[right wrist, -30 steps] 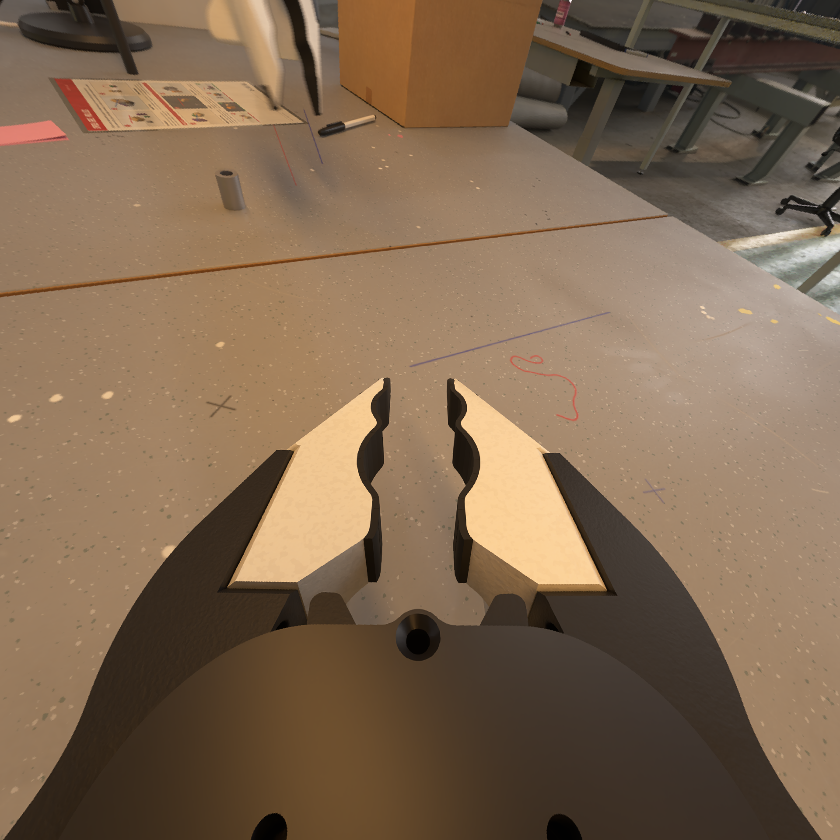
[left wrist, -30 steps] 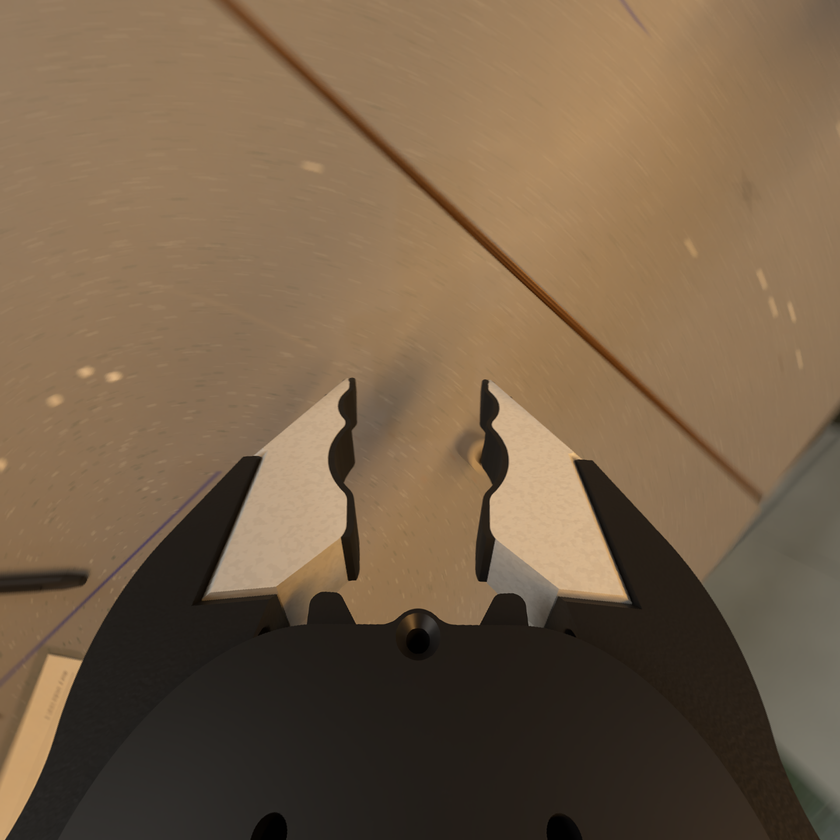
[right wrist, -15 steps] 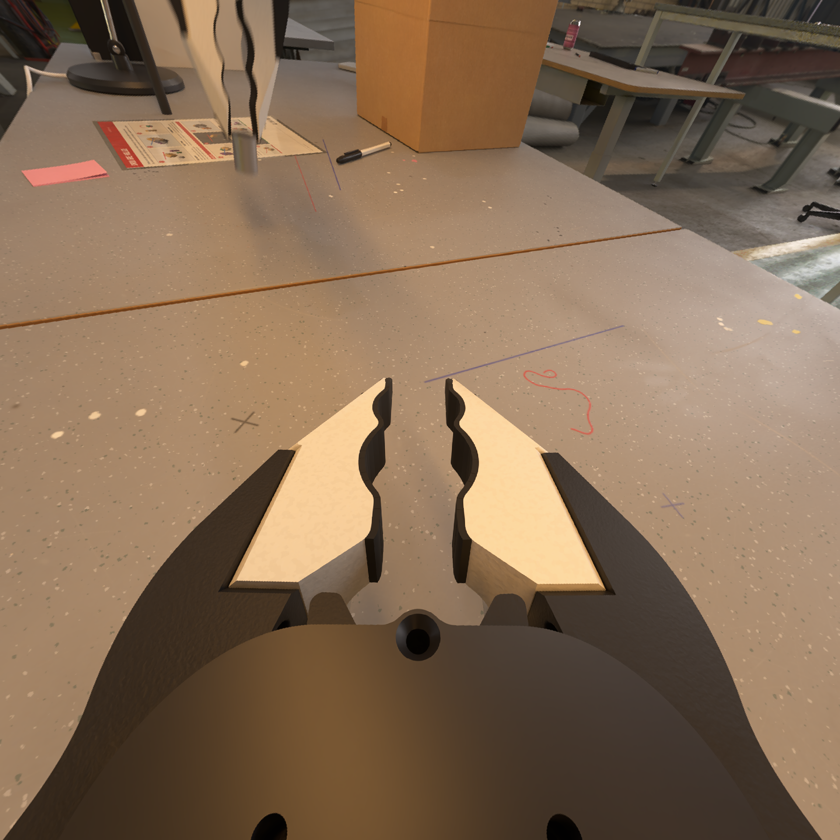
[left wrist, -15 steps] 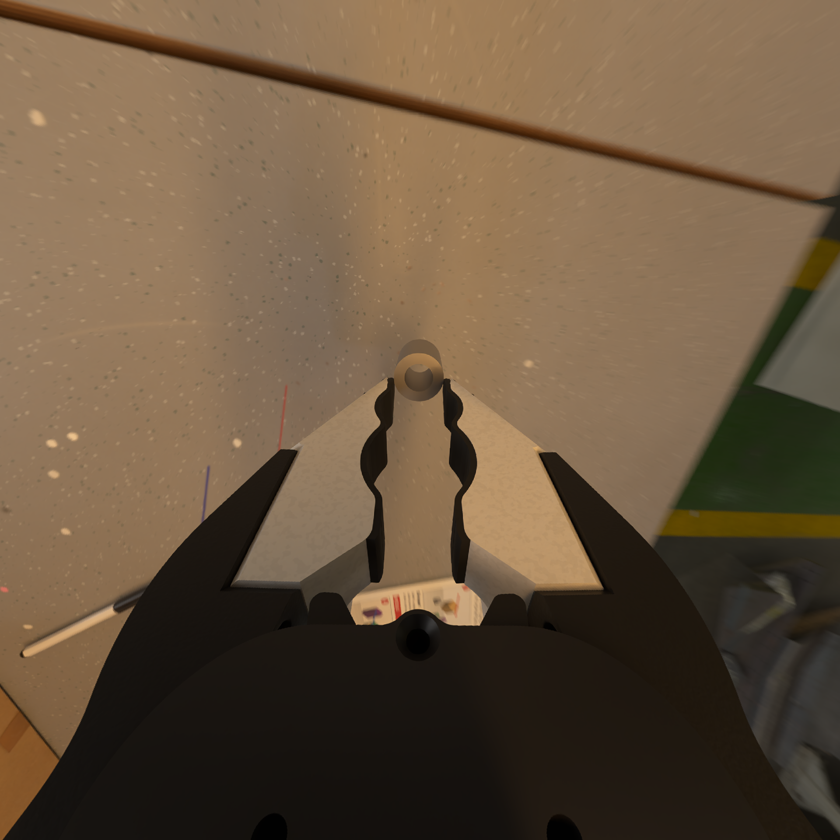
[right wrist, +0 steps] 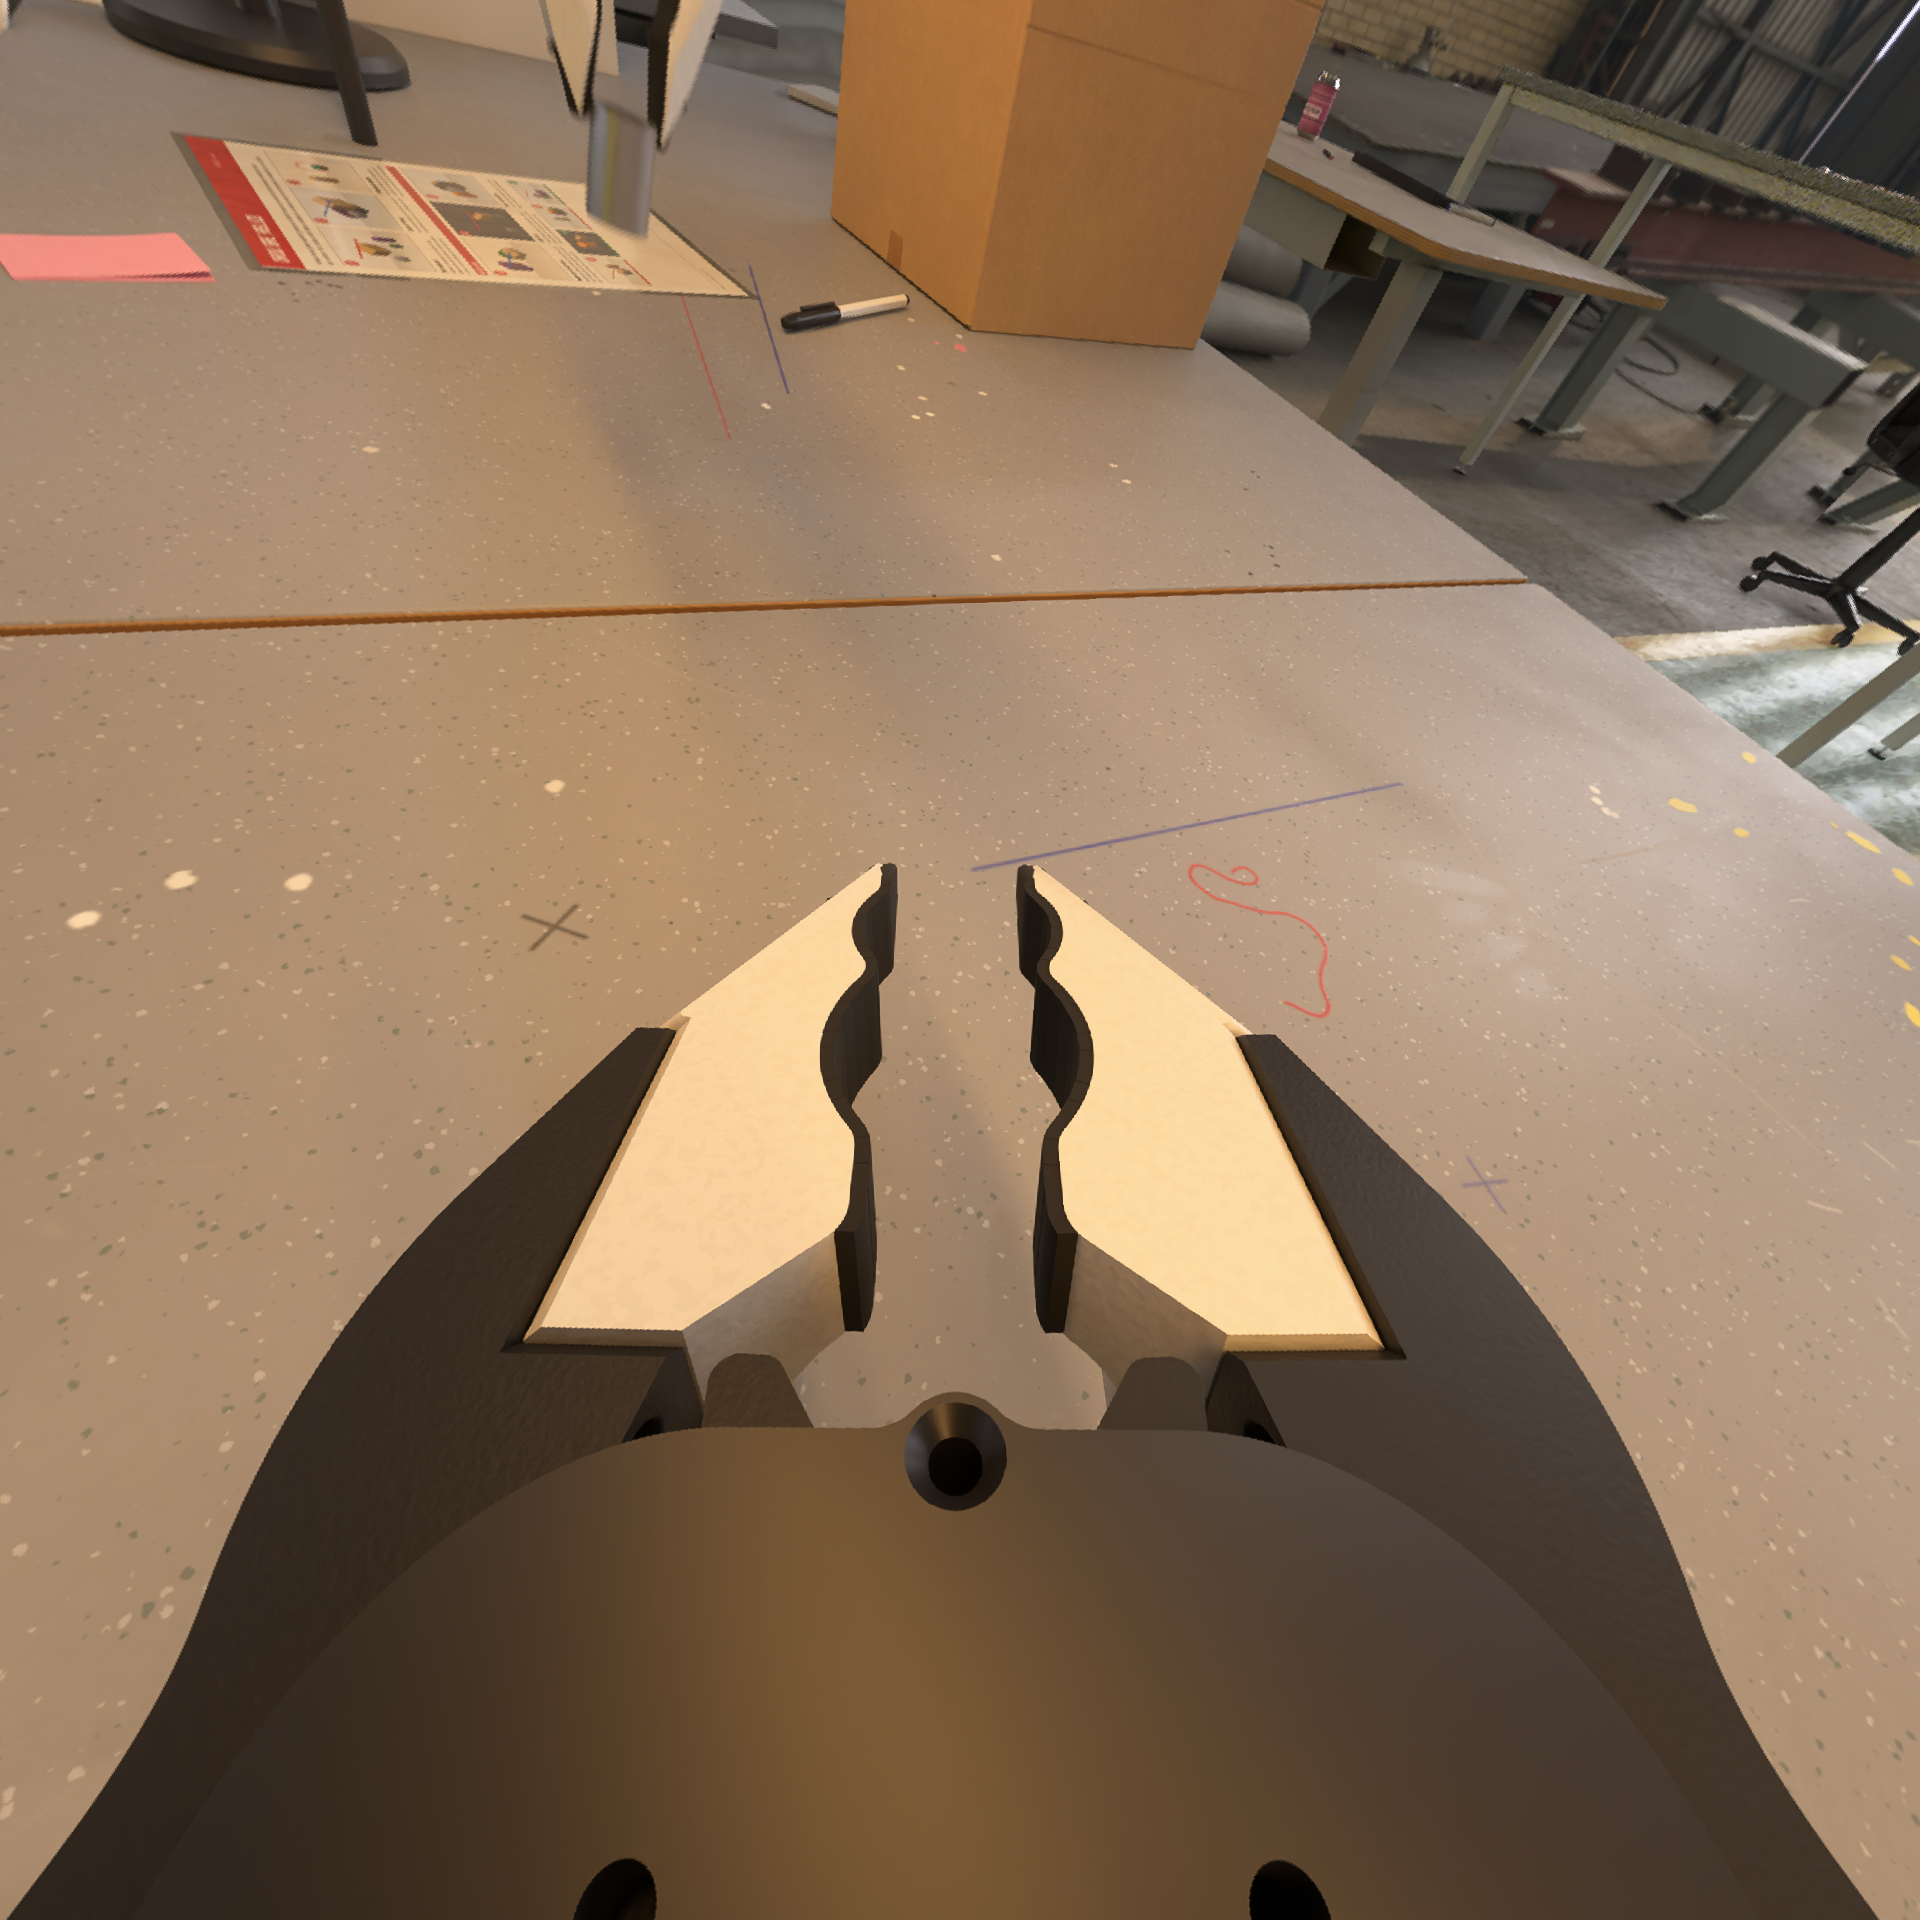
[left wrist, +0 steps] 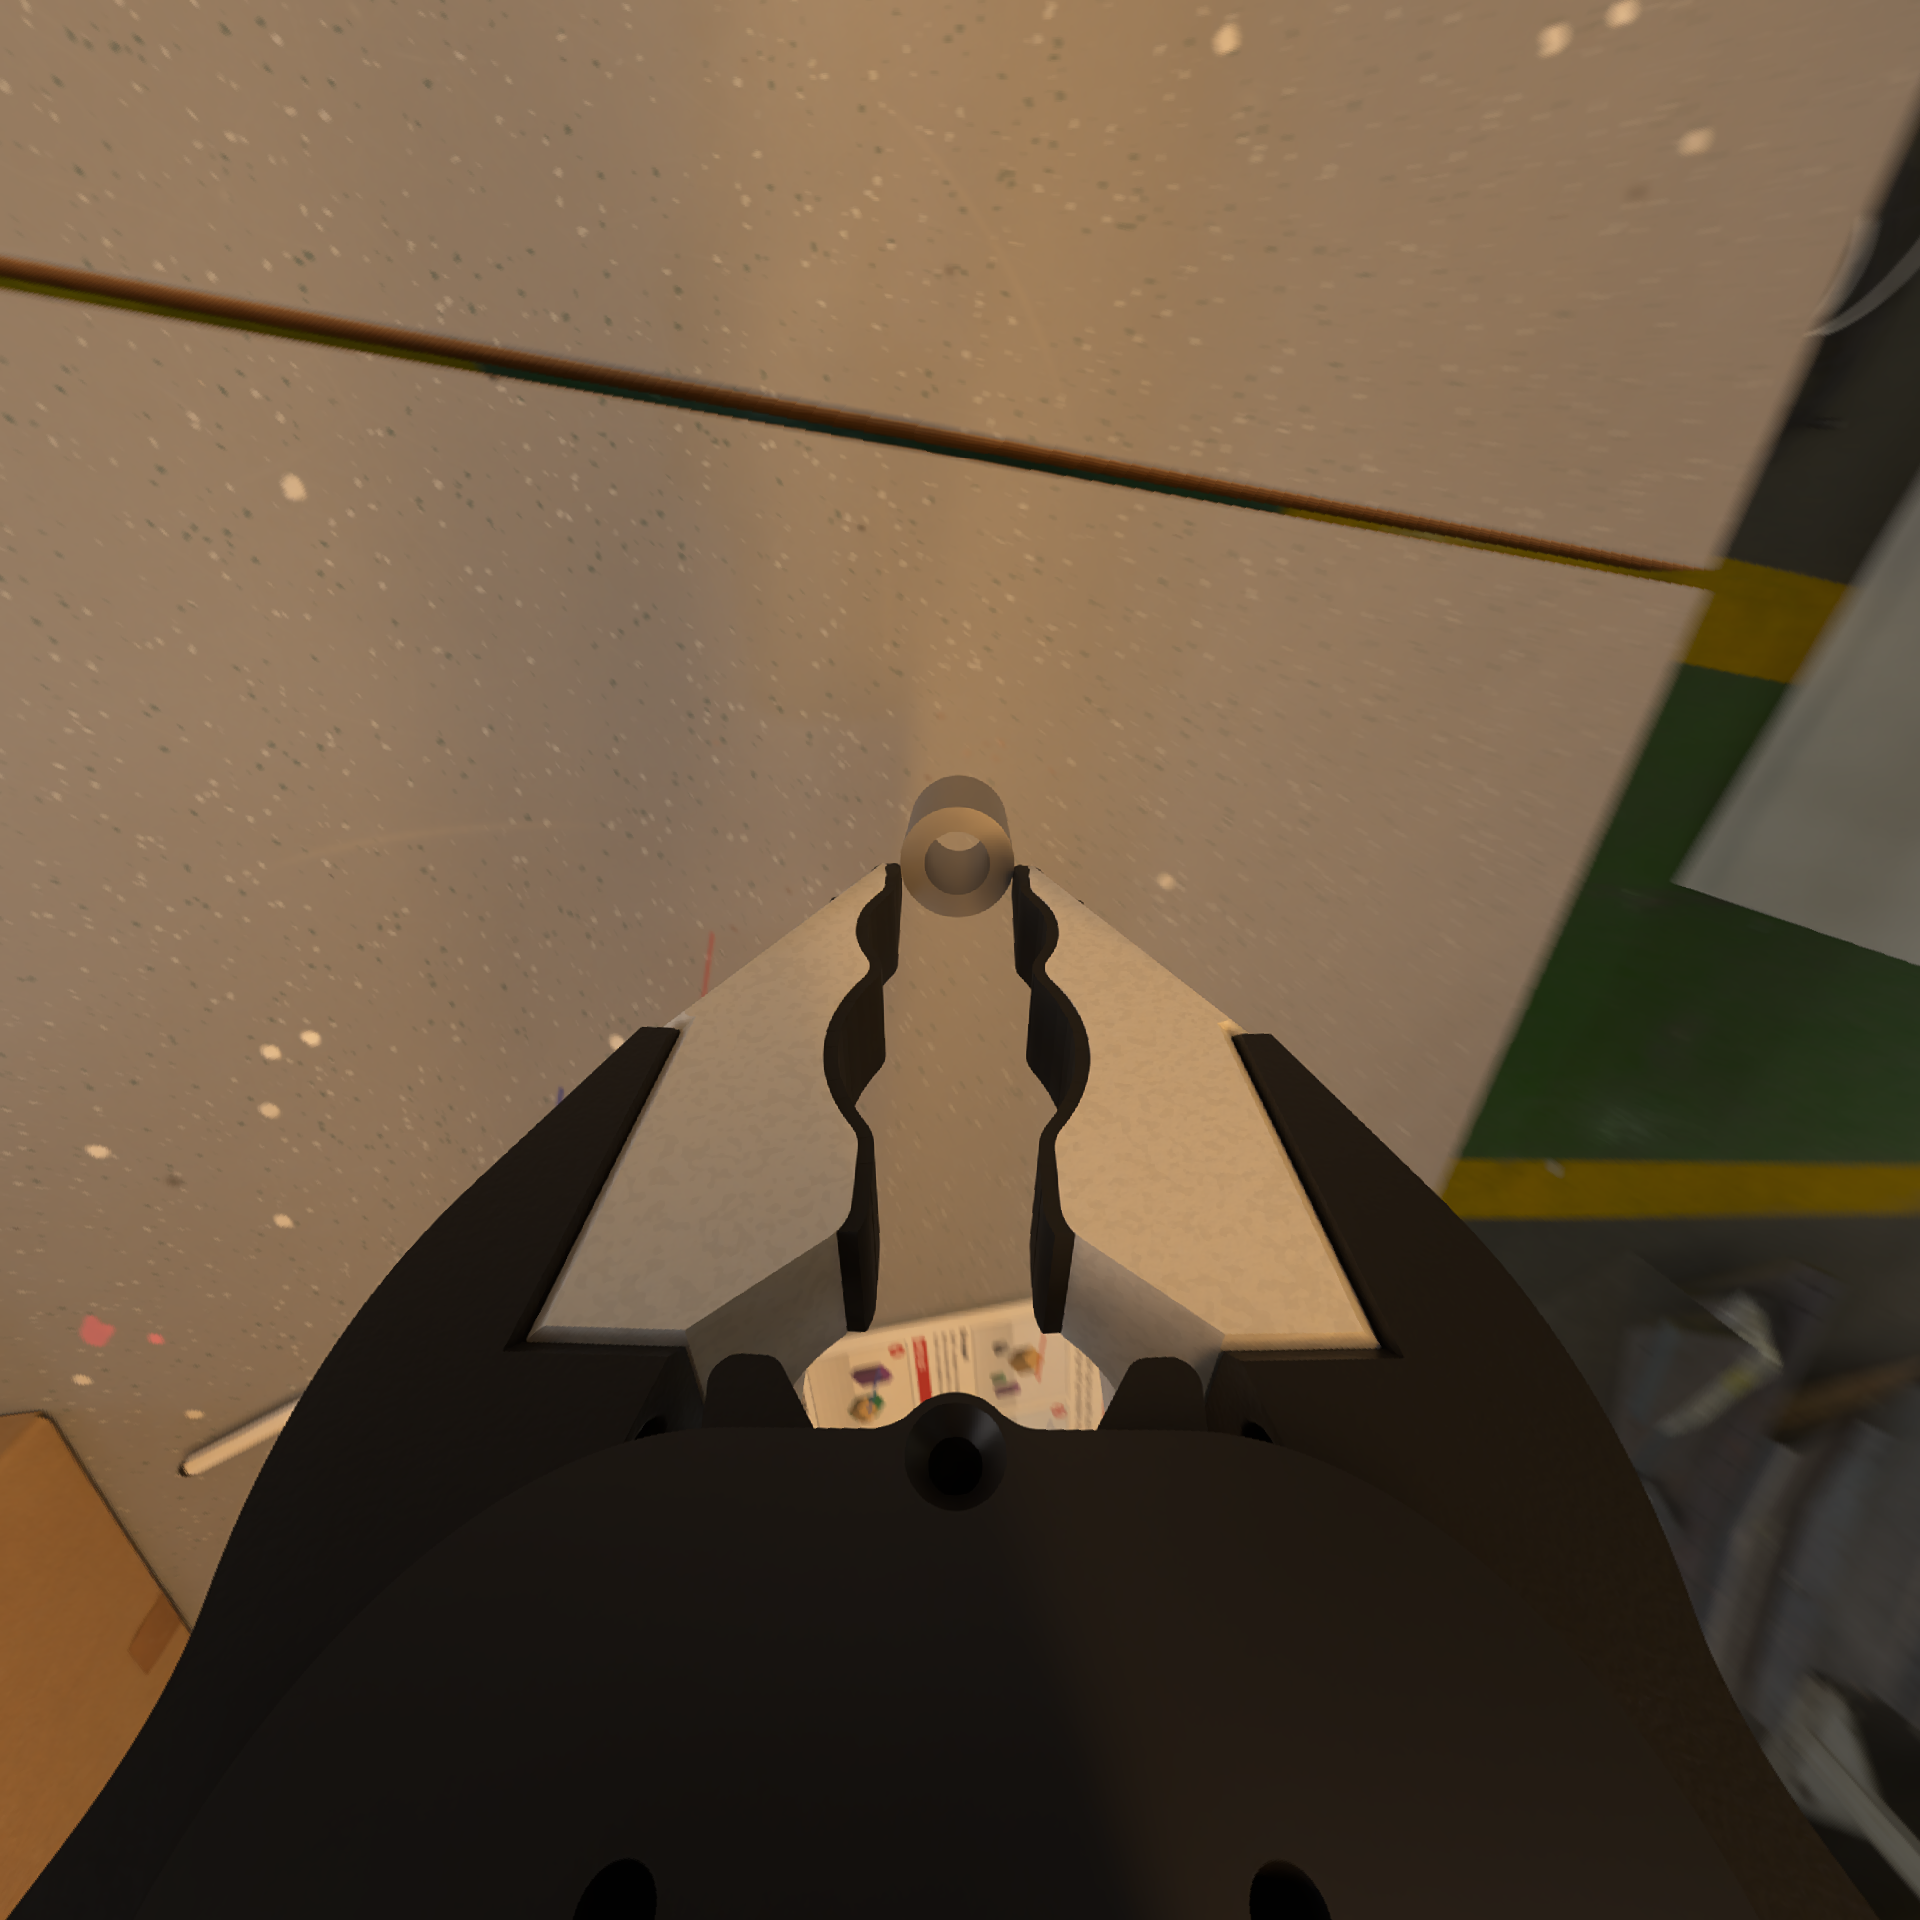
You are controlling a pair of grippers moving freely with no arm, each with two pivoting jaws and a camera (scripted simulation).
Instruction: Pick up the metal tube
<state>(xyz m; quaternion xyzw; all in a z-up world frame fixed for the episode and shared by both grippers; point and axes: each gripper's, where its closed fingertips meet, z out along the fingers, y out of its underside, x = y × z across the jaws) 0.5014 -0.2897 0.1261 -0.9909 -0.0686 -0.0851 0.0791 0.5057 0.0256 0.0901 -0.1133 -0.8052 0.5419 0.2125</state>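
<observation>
The metal tube [left wrist: 916, 860] is a short grey cylinder, seen end-on with its bore facing the left wrist camera. My left gripper [left wrist: 956, 878] is shut on it at the very fingertips, pointing down at the table. In the right wrist view the left gripper [right wrist: 623, 62] hangs at the top left with the tube [right wrist: 620, 171] upright below its tips, clear of the table over a printed sheet [right wrist: 436, 223]. My right gripper [right wrist: 956, 873] is open and empty, low over the speckled table [right wrist: 520, 1039] near a red scribble.
A cardboard box [right wrist: 1039, 156] stands at the back, with a black-capped marker [right wrist: 844, 310] beside it. A pink note [right wrist: 104, 257] and a monitor stand [right wrist: 260, 42] are at the far left. A brown seam [right wrist: 727, 605] crosses the table. The table edge drops off on the right.
My left gripper swung over the tube, shut on it and lifted it off the table. My right gripper stayed open and shifted only slightly.
</observation>
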